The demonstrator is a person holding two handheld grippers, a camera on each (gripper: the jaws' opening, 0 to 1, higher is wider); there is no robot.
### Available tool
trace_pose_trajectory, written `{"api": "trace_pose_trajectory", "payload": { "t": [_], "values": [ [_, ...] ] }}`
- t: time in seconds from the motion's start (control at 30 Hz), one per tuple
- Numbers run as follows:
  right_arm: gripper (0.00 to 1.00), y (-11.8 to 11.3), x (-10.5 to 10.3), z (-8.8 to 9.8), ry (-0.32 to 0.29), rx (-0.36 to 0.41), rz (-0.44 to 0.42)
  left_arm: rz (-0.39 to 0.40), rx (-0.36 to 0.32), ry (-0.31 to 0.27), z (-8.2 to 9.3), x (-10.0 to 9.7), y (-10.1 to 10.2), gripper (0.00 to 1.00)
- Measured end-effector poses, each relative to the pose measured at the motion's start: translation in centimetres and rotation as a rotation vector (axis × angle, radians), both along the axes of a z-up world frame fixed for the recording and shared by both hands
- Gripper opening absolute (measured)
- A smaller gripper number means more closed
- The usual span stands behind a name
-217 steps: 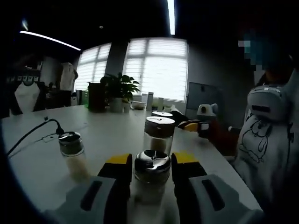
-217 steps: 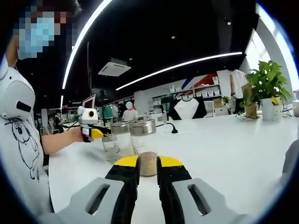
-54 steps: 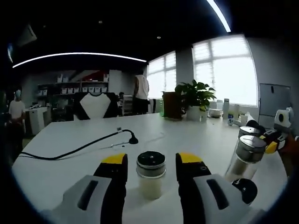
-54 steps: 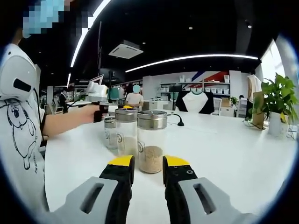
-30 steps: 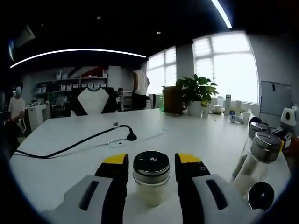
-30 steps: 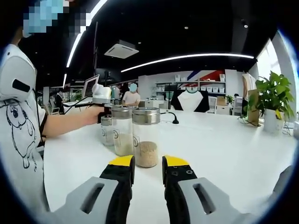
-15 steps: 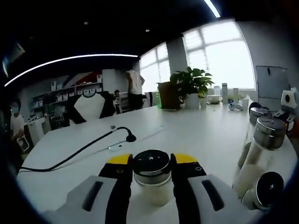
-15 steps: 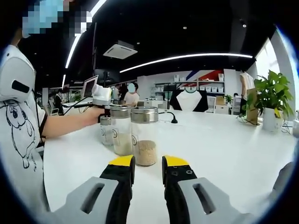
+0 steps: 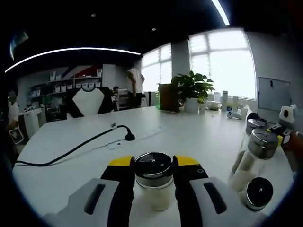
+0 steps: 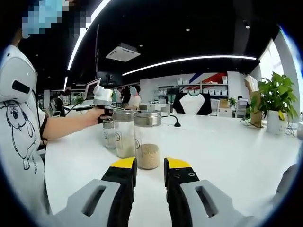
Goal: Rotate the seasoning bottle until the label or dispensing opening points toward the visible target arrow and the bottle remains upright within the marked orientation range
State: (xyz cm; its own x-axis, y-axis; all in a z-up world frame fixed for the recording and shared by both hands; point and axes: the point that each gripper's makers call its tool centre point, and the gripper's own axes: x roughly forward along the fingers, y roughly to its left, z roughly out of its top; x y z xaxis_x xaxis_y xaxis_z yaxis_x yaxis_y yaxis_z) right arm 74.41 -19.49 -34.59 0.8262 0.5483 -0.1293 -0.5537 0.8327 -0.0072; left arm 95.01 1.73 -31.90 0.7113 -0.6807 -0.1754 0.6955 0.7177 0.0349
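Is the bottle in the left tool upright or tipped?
Upright: the short seasoning bottle stands on the table, cap on top, left tool jaws against its cap.

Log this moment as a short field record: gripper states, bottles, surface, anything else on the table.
left gripper: shut on short seasoning bottle, which stands upright
right gripper: open, holding nothing, just short of the tall jars
tall jars: two, steel lids, nearer tall jar part full
surface: white table
other: black cable
target arrow: not visible
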Motion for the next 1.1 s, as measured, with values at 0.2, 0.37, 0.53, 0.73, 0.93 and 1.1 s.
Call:
{"api": "trace_pose_trajectory", "payload": {
  "t": [0.2, 0.37, 0.53, 0.73, 0.93, 1.1],
  "values": [
    [0.2, 0.4, 0.0, 0.4, -0.011, 0.0, 0.012, -0.009, -0.024, -0.014, 1.3, -1.3, 0.5, 0.32],
    [0.2, 0.8, 0.0, 0.5, -0.015, -0.006, 0.024, -0.004, -0.035, -0.016, 1.6, -2.1, 2.0, 0.32],
    [0.2, 1.3, 0.0, 0.8, -0.024, -0.008, 0.036, -0.016, -0.04, 0.012, 1.4, -3.6, 3.3, 0.33],
    [0.2, 2.5, -0.3, 0.9, -0.032, -0.004, 0.062, 0.012, -0.009, -0.002, 1.6, -5.6, 5.7, 0.33],
    [0.2, 3.2, -0.9, 1.1, -0.032, -0.02, 0.086, 0.012, -0.017, -0.003, 1.4, -8.5, 6.8, 0.33],
    [0.2, 3.8, -1.5, 1.4, -0.043, -0.021, 0.1, 0.025, -0.02, 0.001, 0.8, -9.7, 7.4, 0.33]
  ]
}}
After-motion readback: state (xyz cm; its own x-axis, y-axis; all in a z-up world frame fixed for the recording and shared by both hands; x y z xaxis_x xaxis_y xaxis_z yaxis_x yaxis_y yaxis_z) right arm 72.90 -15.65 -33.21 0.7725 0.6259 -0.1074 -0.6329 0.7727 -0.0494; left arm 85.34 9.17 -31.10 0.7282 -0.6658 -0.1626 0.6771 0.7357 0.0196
